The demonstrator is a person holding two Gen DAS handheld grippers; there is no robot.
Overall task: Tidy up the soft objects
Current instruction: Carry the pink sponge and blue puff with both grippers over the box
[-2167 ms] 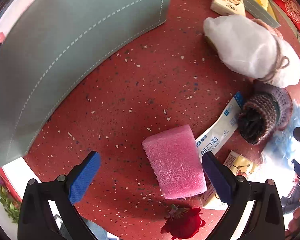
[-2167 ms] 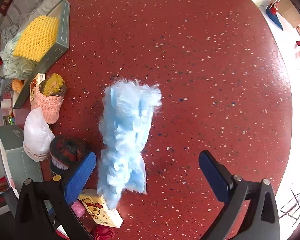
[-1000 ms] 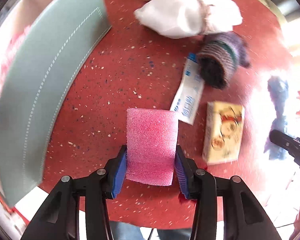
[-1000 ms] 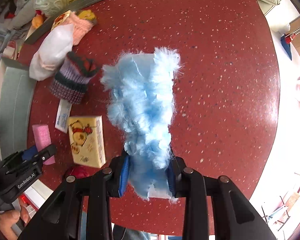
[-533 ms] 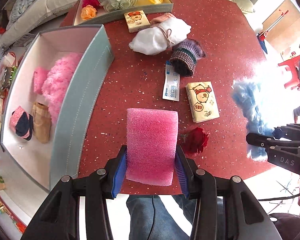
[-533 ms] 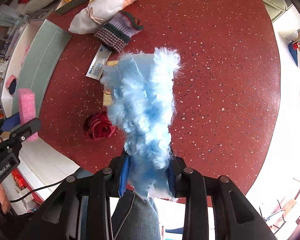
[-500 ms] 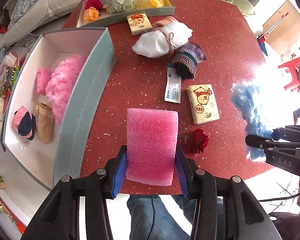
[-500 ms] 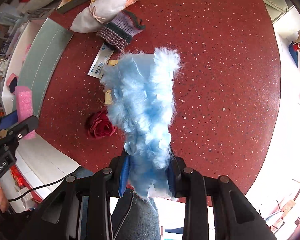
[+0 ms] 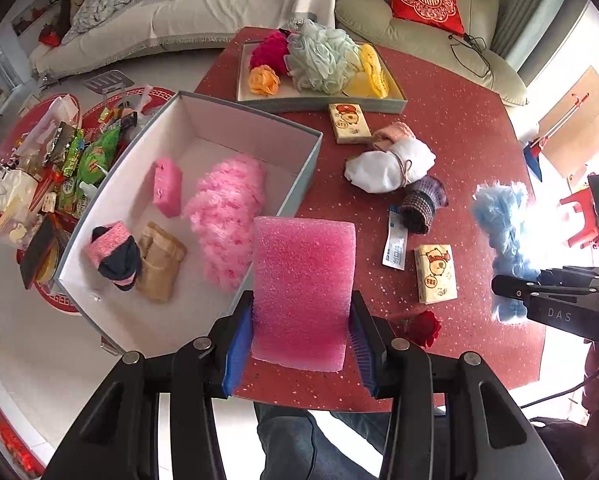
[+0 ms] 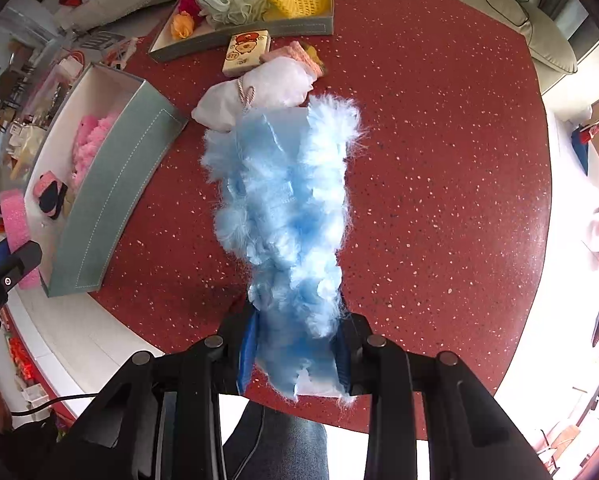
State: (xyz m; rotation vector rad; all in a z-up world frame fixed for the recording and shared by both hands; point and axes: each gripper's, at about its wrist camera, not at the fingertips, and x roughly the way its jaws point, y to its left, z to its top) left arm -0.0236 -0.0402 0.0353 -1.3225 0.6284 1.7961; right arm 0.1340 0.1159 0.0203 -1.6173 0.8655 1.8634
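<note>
My left gripper (image 9: 299,340) is shut on a pink foam sponge (image 9: 303,280) and holds it high above the red table's near edge, beside the open grey-green box (image 9: 299,184). The box holds a pink fluffy piece (image 9: 227,208), a small pink sponge (image 9: 166,188), socks (image 9: 115,254) and a tan item (image 9: 159,264). My right gripper (image 10: 295,352) is shut on a blue fluffy duster (image 10: 287,208) and holds it above the table; it also shows in the left wrist view (image 9: 499,220).
On the red table (image 10: 439,160) lie a white tied bundle (image 9: 391,166), a knitted cup (image 9: 421,204), tissue packs (image 9: 435,274), a sachet (image 9: 395,240) and a red rose (image 9: 423,328). A tray (image 9: 323,104) of soft items stands at the back. A sofa lies beyond.
Both grippers closed on their objects and lifted them off the table. The left one has risen high with the sponge and drifted toward the box; the right one holds the duster raised.
</note>
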